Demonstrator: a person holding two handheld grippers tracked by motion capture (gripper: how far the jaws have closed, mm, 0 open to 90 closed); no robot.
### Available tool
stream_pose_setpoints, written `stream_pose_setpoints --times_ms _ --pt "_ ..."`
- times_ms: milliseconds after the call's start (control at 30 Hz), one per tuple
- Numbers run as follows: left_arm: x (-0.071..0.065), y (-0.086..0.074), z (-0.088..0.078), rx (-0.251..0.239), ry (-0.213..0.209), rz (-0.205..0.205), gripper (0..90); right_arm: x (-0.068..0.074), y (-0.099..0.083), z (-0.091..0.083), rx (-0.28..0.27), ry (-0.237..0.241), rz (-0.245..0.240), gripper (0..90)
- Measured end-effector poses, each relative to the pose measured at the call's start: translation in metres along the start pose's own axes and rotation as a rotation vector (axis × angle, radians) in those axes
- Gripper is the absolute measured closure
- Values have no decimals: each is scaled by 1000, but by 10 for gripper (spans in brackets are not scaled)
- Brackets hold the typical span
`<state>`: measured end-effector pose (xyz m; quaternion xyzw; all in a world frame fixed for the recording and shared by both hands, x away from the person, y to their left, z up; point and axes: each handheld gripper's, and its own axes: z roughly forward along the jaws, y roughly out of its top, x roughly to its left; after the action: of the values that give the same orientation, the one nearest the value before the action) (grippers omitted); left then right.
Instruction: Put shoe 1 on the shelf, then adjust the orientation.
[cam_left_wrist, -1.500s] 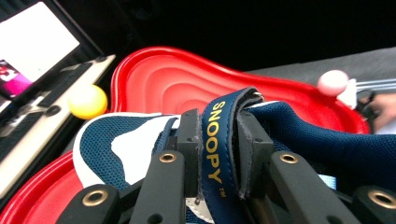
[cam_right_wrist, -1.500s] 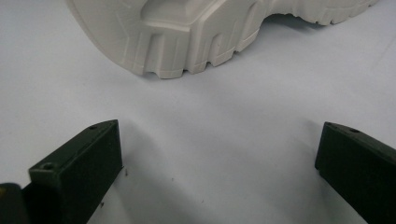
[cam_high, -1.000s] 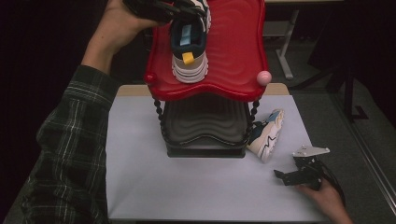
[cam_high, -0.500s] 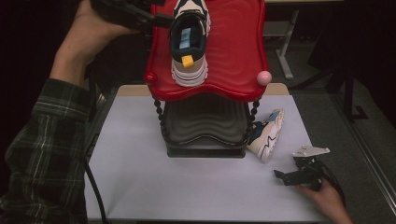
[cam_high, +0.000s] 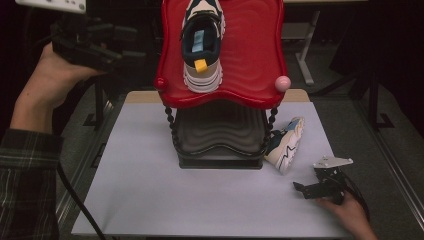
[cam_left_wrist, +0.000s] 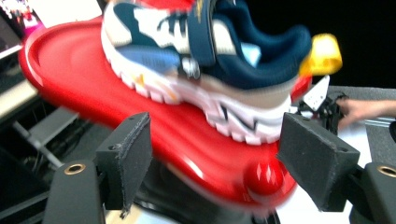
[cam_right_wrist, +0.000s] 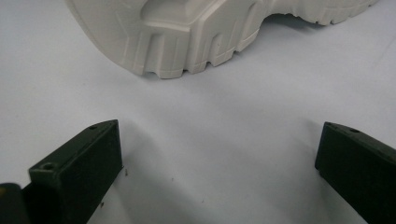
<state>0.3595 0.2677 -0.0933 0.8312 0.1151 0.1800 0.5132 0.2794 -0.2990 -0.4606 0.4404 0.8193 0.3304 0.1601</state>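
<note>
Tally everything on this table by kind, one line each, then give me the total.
Sneakers: 2, one on the rack's red top shelf (sneaker), one tipped on its side on the table beside the rack (sneaker)
Shoe racks: 1
Handheld grippers: 2, left gripper, right gripper, both open and empty
Total: 5

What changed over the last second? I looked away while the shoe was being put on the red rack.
The left tool has let go of the shoe on the top shelf: its jaws have just been opening, with nothing between them, and it has pulled away to the left. The shoe remains on the red shelf. The right tool and the second shoe on the table stayed put.
</note>
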Motion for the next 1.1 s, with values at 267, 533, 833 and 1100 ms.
stream_pose_setpoints --times_ms 267,533,833,1100 --pt "-17 -51 -2 35 6 -58 242 0 0 0 0 -1 -1 0" --pt "-31 -108 3 53 18 -121 228 0 0 0 0 0 1 0" --pt "-51 -158 10 67 52 -167 226 0 0 0 -1 3 -1 0" --pt "-76 -208 29 133 88 -193 205 0 4 -2 21 11 -1 69"
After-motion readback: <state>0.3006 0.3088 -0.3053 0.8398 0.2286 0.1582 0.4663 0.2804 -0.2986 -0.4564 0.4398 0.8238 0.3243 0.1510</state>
